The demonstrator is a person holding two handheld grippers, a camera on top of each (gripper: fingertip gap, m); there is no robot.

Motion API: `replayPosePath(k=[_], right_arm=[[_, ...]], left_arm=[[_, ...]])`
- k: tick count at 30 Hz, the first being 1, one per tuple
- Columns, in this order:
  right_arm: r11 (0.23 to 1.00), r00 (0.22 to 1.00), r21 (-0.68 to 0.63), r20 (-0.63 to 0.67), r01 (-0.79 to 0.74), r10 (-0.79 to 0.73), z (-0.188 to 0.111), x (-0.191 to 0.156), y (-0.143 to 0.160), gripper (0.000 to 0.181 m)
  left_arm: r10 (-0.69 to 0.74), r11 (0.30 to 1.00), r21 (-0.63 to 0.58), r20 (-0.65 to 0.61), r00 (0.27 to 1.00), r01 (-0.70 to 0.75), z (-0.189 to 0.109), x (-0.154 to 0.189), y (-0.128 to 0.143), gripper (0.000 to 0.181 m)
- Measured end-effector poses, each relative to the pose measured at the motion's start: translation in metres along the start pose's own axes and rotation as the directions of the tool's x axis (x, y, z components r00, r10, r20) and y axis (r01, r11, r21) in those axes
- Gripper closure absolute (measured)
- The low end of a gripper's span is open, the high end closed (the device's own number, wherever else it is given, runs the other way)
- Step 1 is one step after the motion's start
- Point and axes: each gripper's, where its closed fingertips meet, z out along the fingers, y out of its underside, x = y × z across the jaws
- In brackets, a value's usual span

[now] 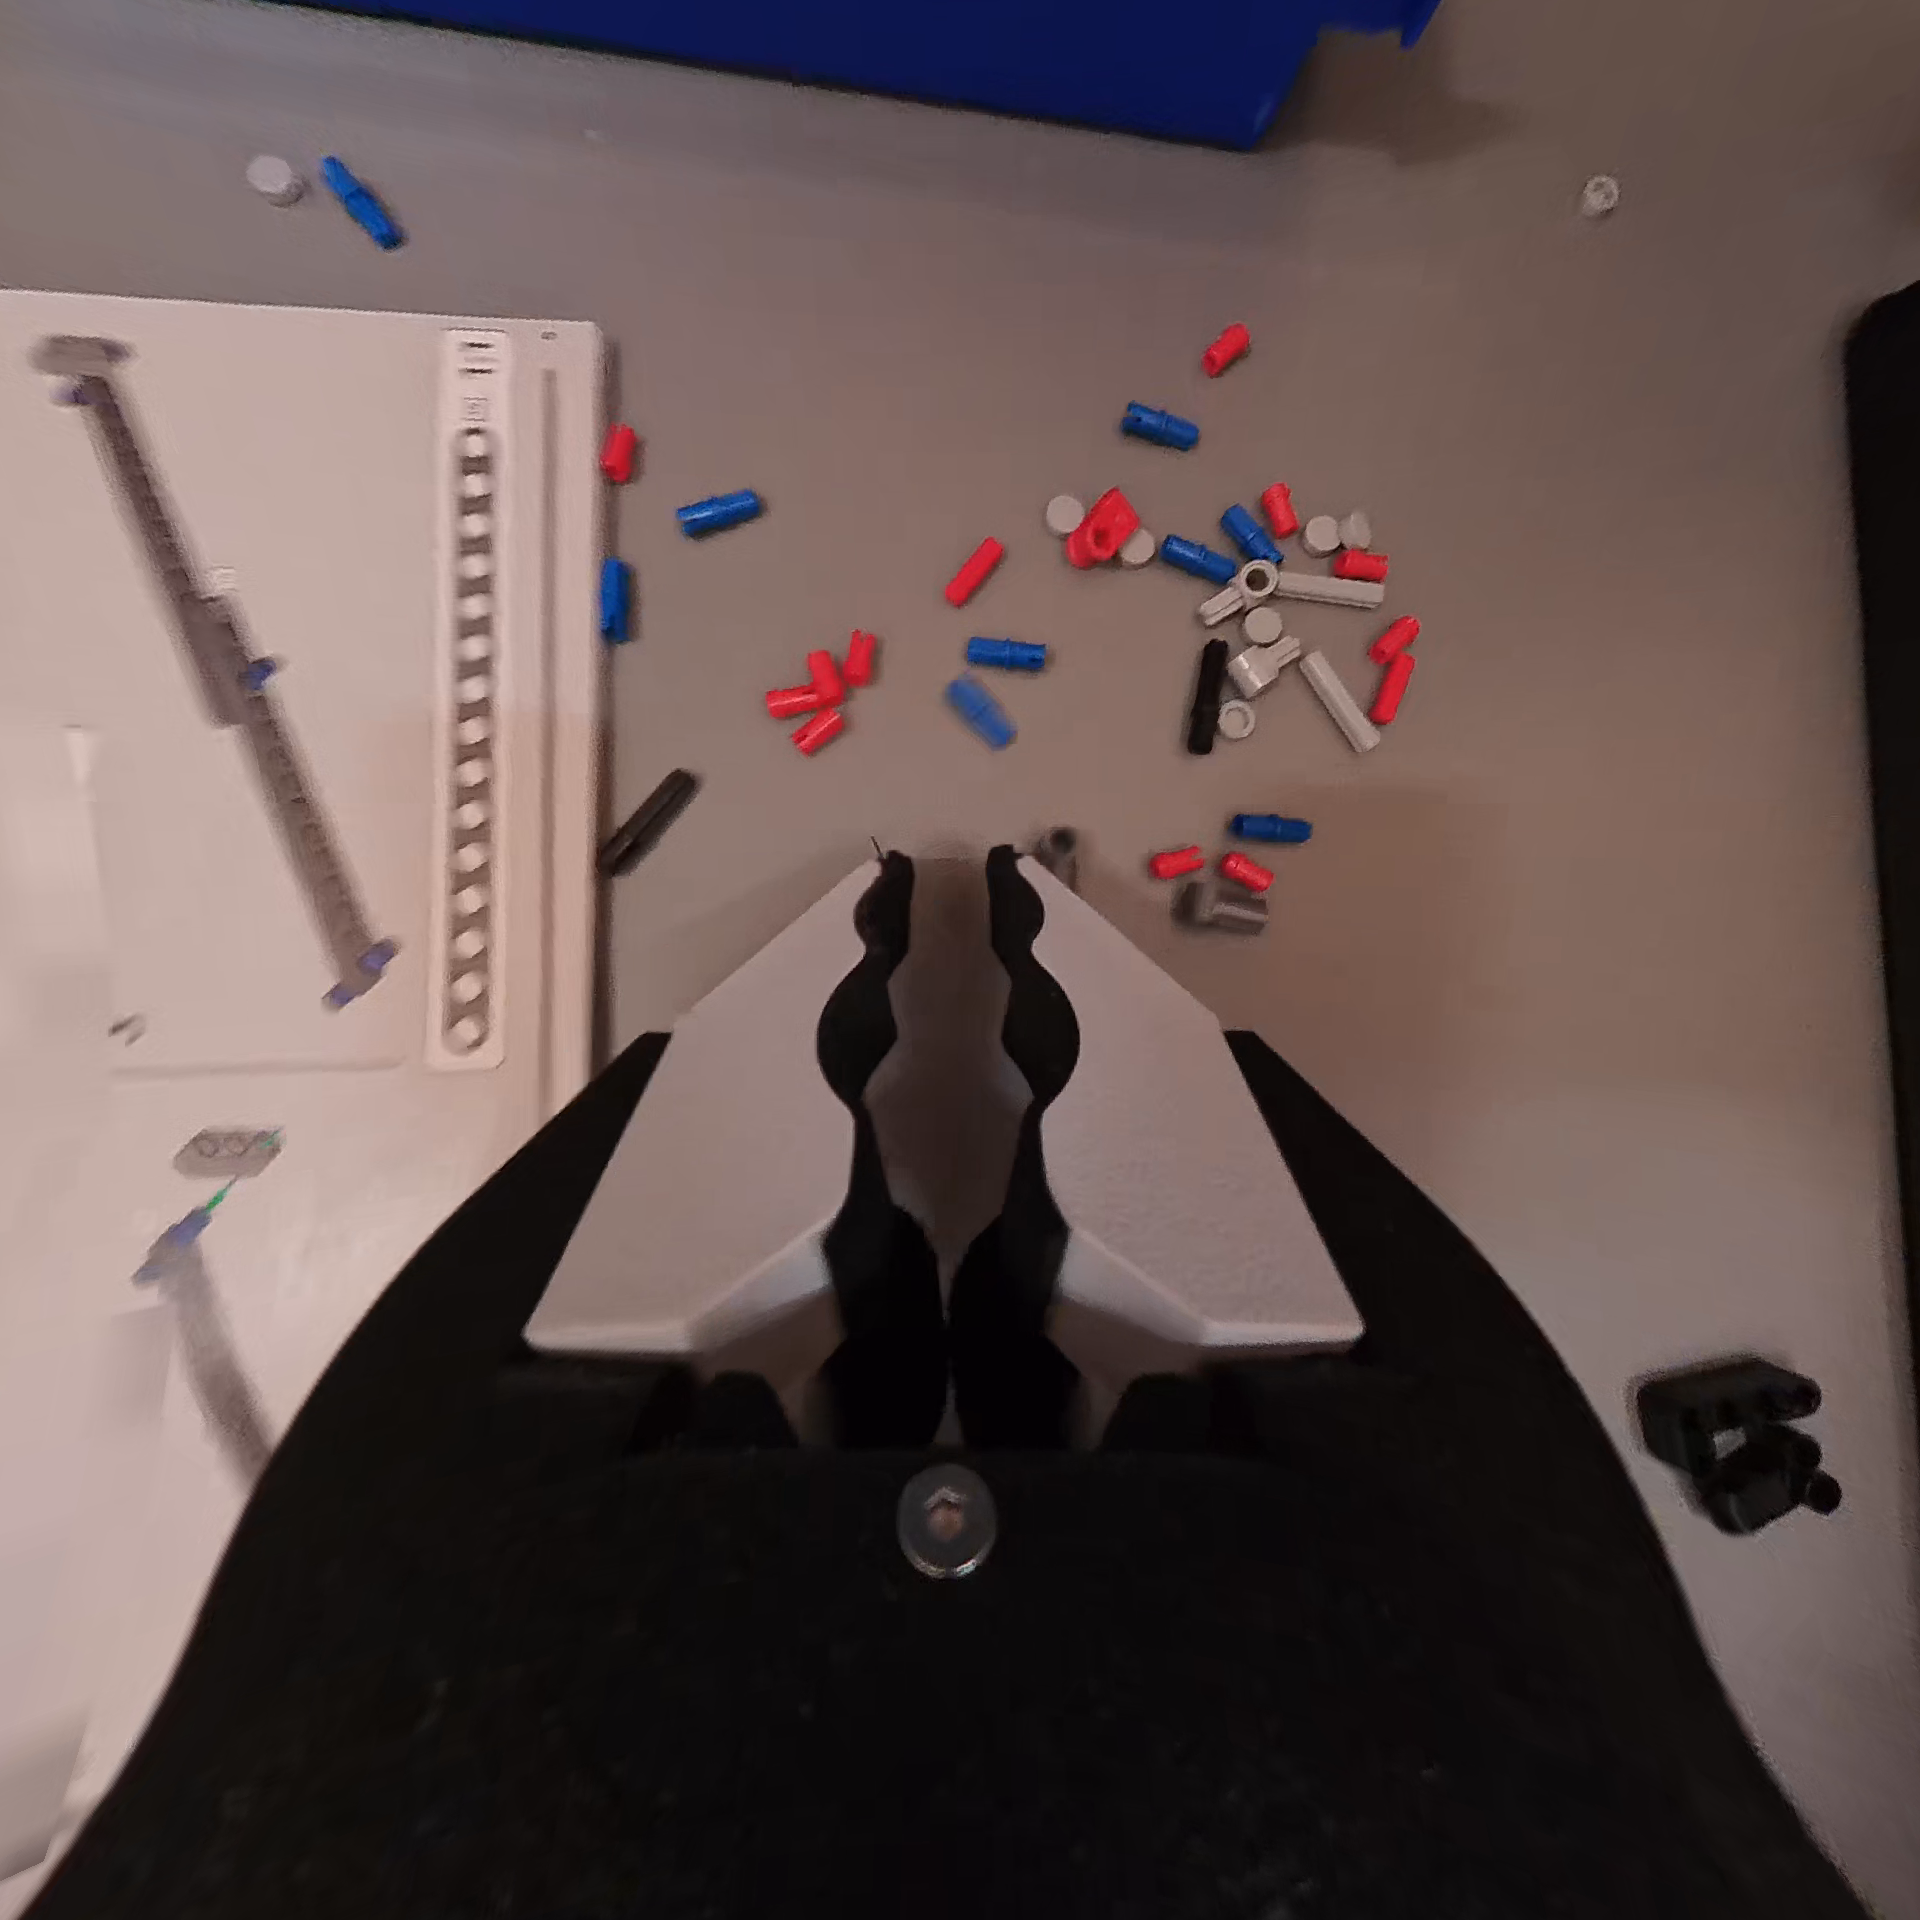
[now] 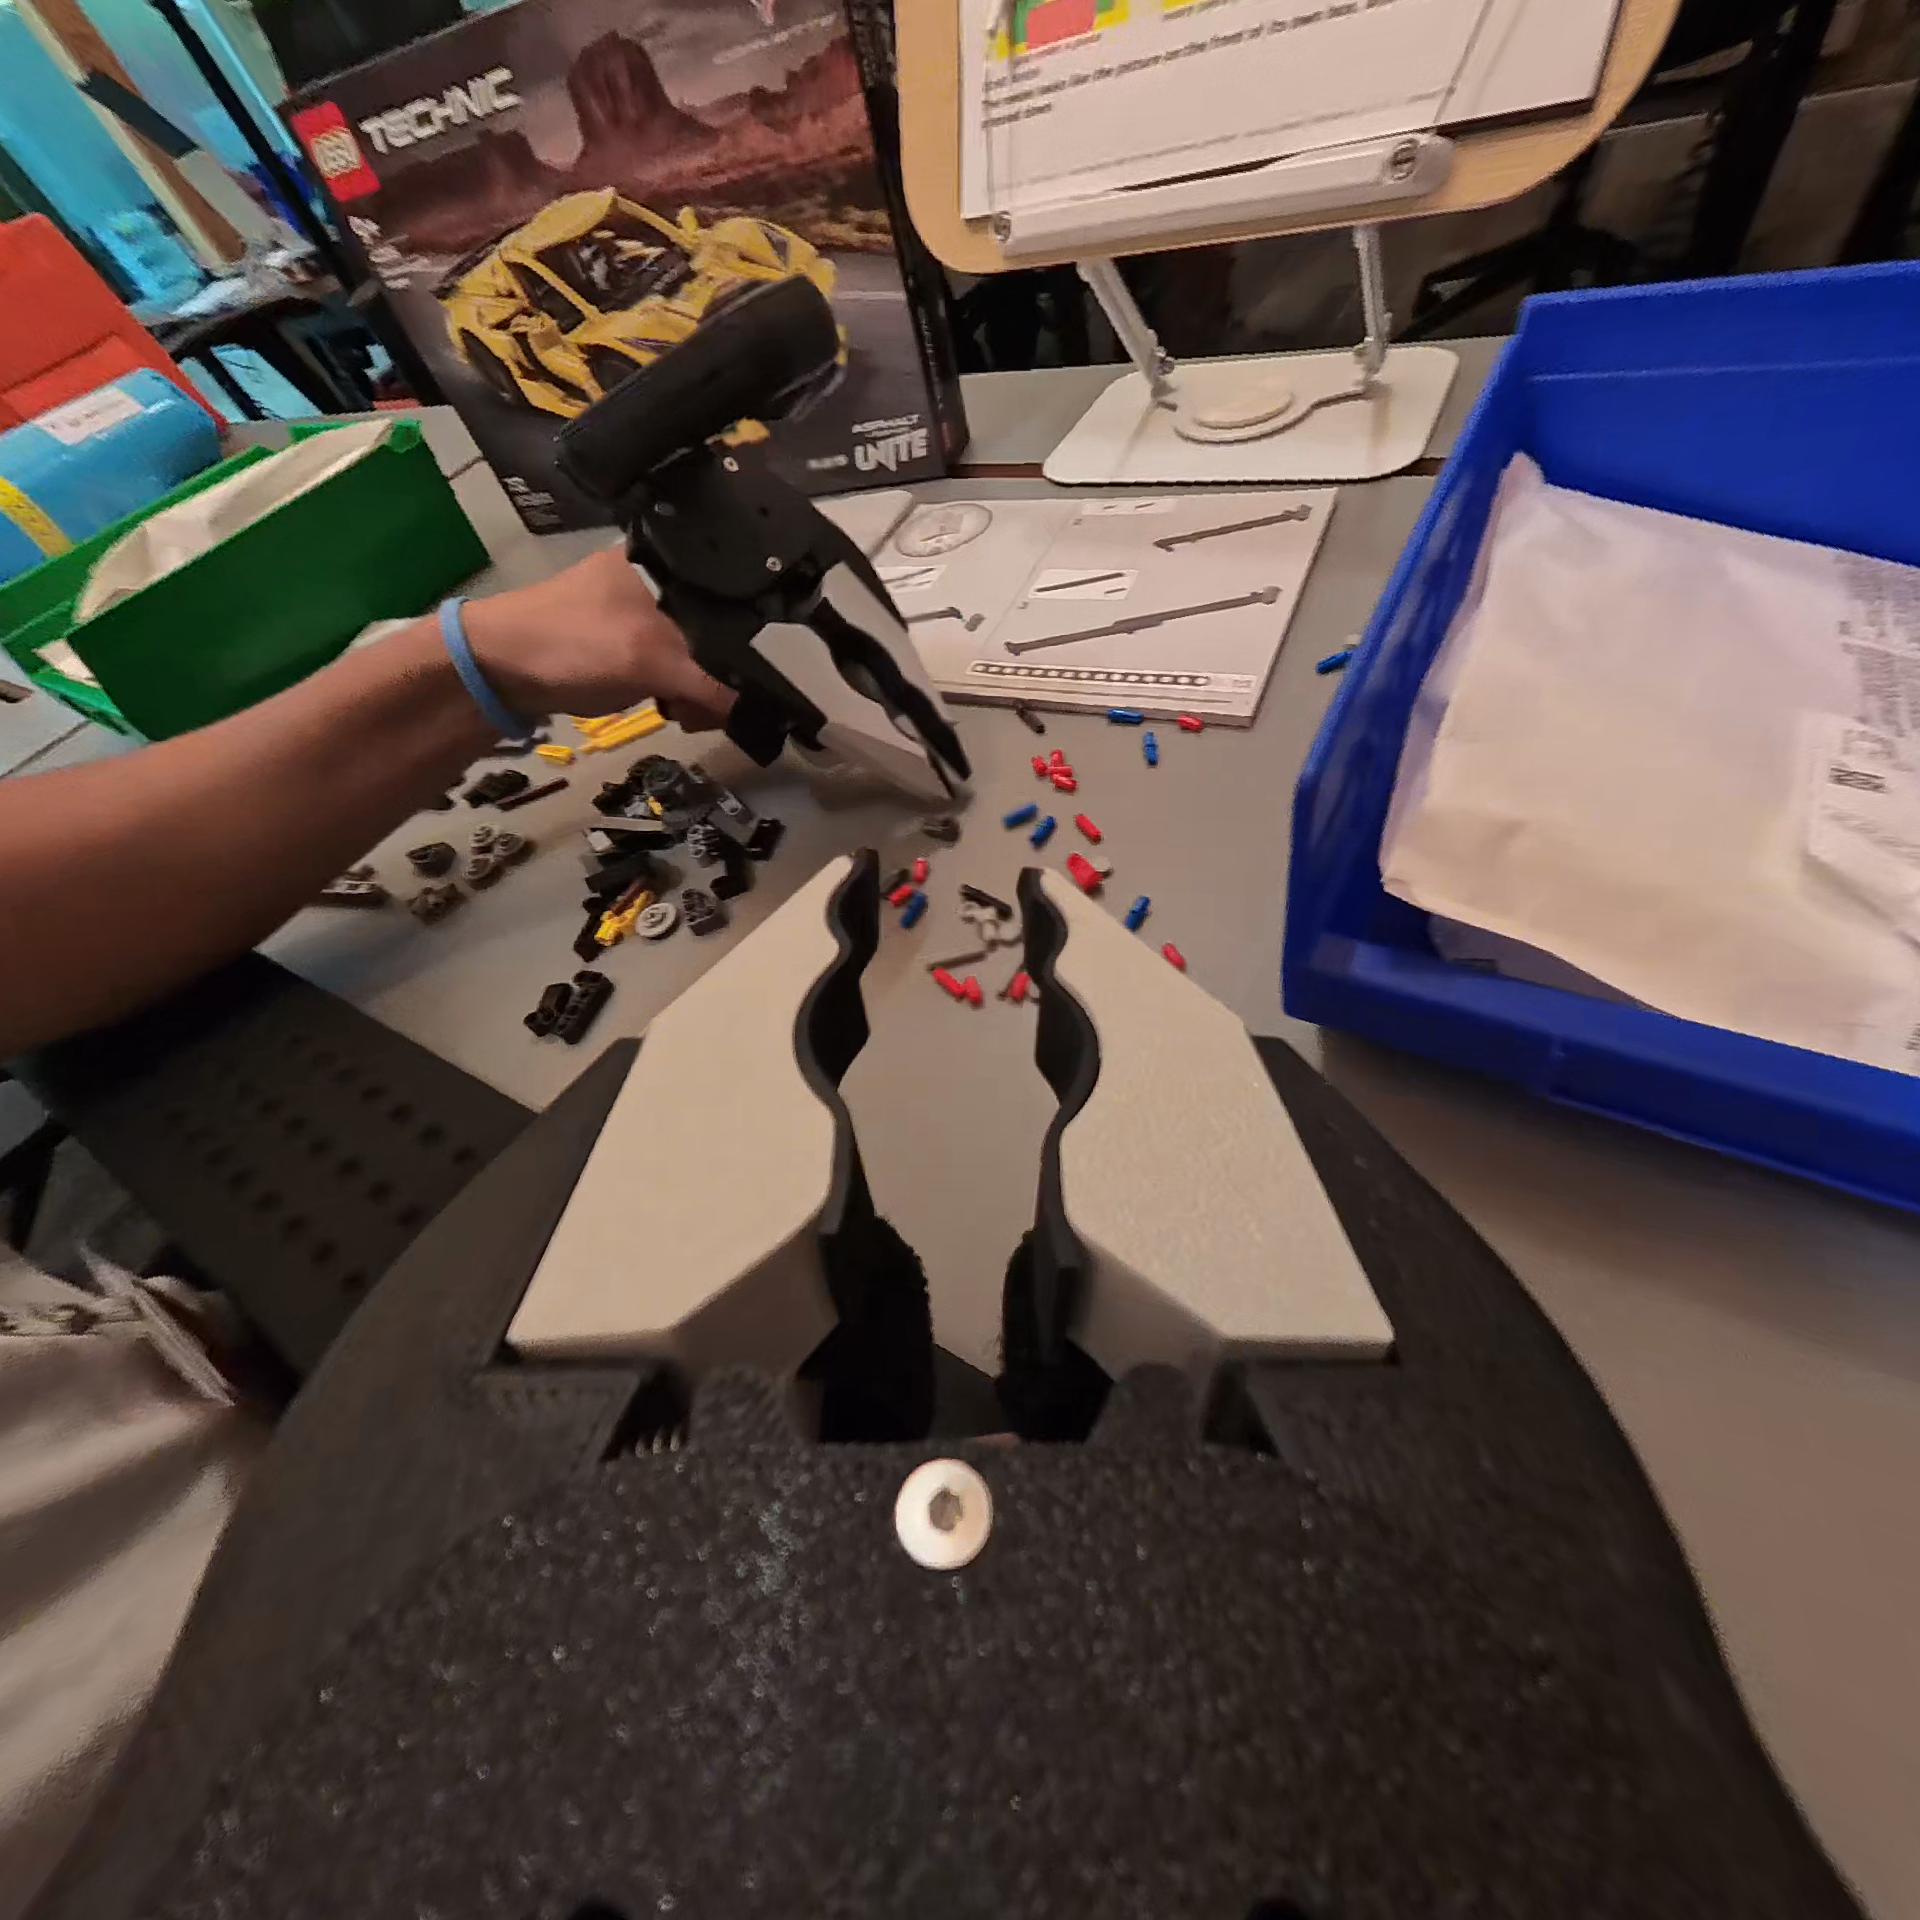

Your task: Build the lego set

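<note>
Small red, blue and grey Lego pins lie scattered on the grey table. My left gripper points down at the table, its fingers a narrow gap apart with nothing between them. A small dark grey connector lies just beside its right fingertip. The right wrist view shows this gripper held in a hand, tips low over the table next to that connector. My right gripper is open and empty, hovering above the pins. The open instruction booklet lies to the left.
A blue bin holding white paper stands at the right. A pile of black and yellow parts lies left of the pins. The Lego box, a green bin and a document stand are behind. A person's forearm crosses from the left. My right fingertips sit around 20 cm from my left ones.
</note>
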Motion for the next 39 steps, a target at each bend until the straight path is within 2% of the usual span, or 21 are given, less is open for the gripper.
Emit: replayPosePath(k=[2, 4, 6, 8, 10, 13, 14, 15, 19, 23, 25, 27, 29, 31, 34, 37, 39], right_arm=[[1.0, 0.999, 0.013, 0.034, -0.015, 0.014, 0.002, -0.006, 0.0, 0.155], [1.0, 0.999, 0.015, 0.04, -0.019, 0.018, 0.004, -0.006, 0.003, 0.154], [1.0, 0.999, 0.003, 0.042, -0.023, 0.022, 0.008, -0.004, 0.01, 0.155], [0.999, 0.998, -0.008, 0.057, -0.035, 0.036, 0.013, -0.004, 0.015, 0.155], [0.999, 0.997, -0.013, 0.069, -0.041, 0.042, 0.017, -0.005, 0.017, 0.155], [0.999, 0.996, 0.0, 0.076, -0.052, 0.052, 0.018, -0.006, 0.015, 0.156], [0.998, 0.995, 0.004, 0.079, -0.059, 0.058, 0.018, -0.007, 0.015, 0.156], [0.998, 0.995, 0.004, 0.081, -0.064, 0.063, 0.018, -0.007, 0.015, 0.156], [0.998, 0.996, -0.028, 0.072, -0.051, 0.053, 0.019, -0.007, 0.023, 0.157], [0.998, 0.997, -0.044, 0.074, -0.034, 0.037, 0.019, -0.008, 0.024, 0.157], [0.999, 0.997, -0.043, 0.075, -0.032, 0.036, 0.019, -0.009, 0.024, 0.157], [0.998, 0.997, -0.047, 0.072, -0.031, 0.034, 0.018, -0.009, 0.025, 0.157], [0.998, 0.998, -0.053, 0.06, -0.027, 0.03, 0.015, -0.008, 0.027, 0.157], [0.998, 0.999, -0.049, 0.039, -0.035, 0.037, 0.013, -0.005, 0.029, 0.157], [0.998, 0.998, -0.011, 0.003, -0.056, 0.056, 0.017, -0.003, 0.027, 0.157], [0.999, 0.999, 0.033, -0.004, -0.034, 0.035, 0.022, -0.01, 0.02, 0.158], [0.997, 0.999, 0.059, 0.018, -0.042, 0.041, 0.023, -0.016, 0.015, 0.158]], left_arm=[[-0.025, 0.999, 0.041, 0.058, 0.998, 0.022, -0.022, -0.016, 0.007, 0.162], [-0.051, 0.997, 0.067, 0.172, 0.984, 0.04, -0.048, -0.046, 0.021, 0.153], [-0.056, 0.995, 0.095, 0.228, 0.972, 0.035, -0.064, -0.065, 0.029, 0.152], [-0.024, 0.997, 0.083, 0.23, 0.973, 0.005, -0.064, -0.07, 0.032, 0.153], [0.013, 1.0, -0.007, 0.234, 0.972, -0.011, -0.055, -0.072, 0.043, 0.154], [0.046, 0.998, -0.062, 0.239, 0.97, -0.032, -0.046, -0.073, 0.049, 0.167], [0.048, 0.998, -0.046, 0.223, 0.974, -0.038, -0.045, -0.07, 0.045, 0.177], [0.046, 0.999, -0.021, 0.202, 0.978, -0.043, -0.044, -0.065, 0.04, 0.179], [0.053, 0.997, 0.047, 0.097, 0.994, -0.058, -0.028, -0.035, 0.015, 0.178], [0.101, 0.995, 0.024, 0.03, 0.994, -0.102, 0.001, -0.012, 0.0, 0.178], [0.099, 0.995, 0.016, 0.01, 0.995, -0.099, 0.011, -0.007, -0.006, 0.176], [0.096, 0.995, 0.017, 0.01, 0.995, -0.096, 0.012, -0.008, -0.012, 0.161], [0.092, 0.994, 0.064, 0.006, 0.996, -0.092, 0.006, -0.013, -0.03, 0.157], [0.043, 0.992, 0.115, 0.041, 0.998, -0.047, 0.0, -0.035, -0.059, 0.156], [-0.025, 0.993, 0.12, 0.119, 0.993, 0.011, 0.018, -0.076, -0.103, 0.15], [0.052, 0.998, 0.016, 0.162, 0.985, -0.055, 0.049, -0.106, -0.112, 0.15], [0.053, 0.998, -0.045, 0.129, 0.99, -0.048, 0.063, -0.116, -0.108, 0.148]])
